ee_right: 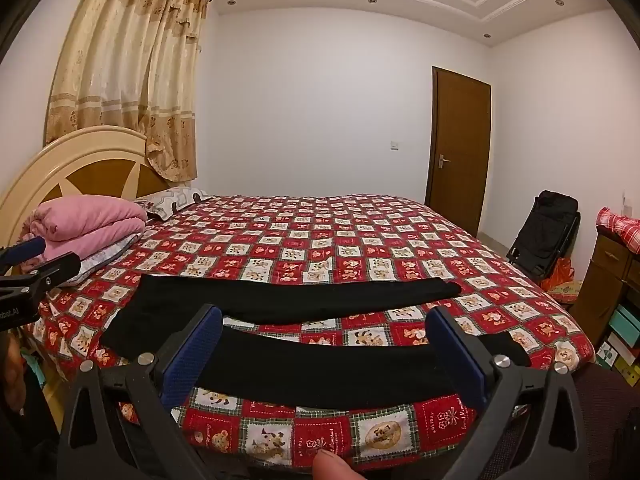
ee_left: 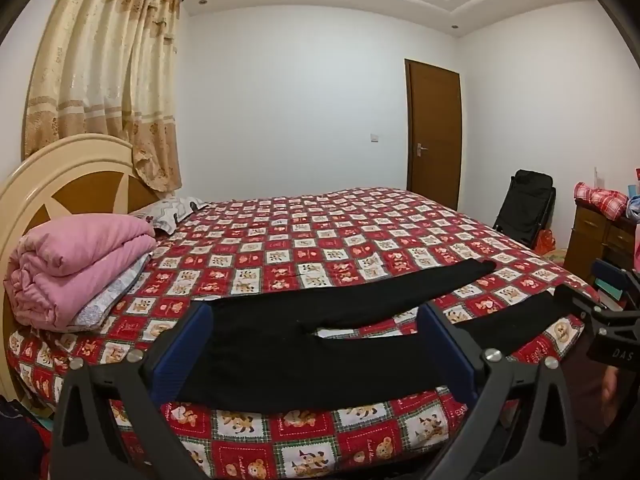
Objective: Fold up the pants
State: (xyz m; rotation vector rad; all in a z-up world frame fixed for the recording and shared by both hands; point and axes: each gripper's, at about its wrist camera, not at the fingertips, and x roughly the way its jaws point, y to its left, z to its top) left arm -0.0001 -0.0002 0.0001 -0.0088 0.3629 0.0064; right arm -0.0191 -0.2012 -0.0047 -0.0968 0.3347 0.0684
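Black pants (ee_left: 304,344) lie spread flat near the front edge of the bed, waist to the left, the two legs splayed apart toward the right. My left gripper (ee_left: 316,316) is open, hovering in front of the waist and hip part, holding nothing. My right gripper (ee_right: 328,320) is open, in front of the near leg of the pants (ee_right: 328,372), holding nothing. The far leg (ee_right: 320,296) lies further in. The right gripper's side shows at the right edge of the left wrist view (ee_left: 616,320).
The bed has a red patchwork bear quilt (ee_left: 320,240). A folded pink blanket (ee_left: 76,264) and pillows lie by the cream headboard (ee_left: 60,184). A black folded chair (ee_right: 548,232), a brown door (ee_right: 460,148) and a wooden cabinet (ee_right: 616,280) stand at the right.
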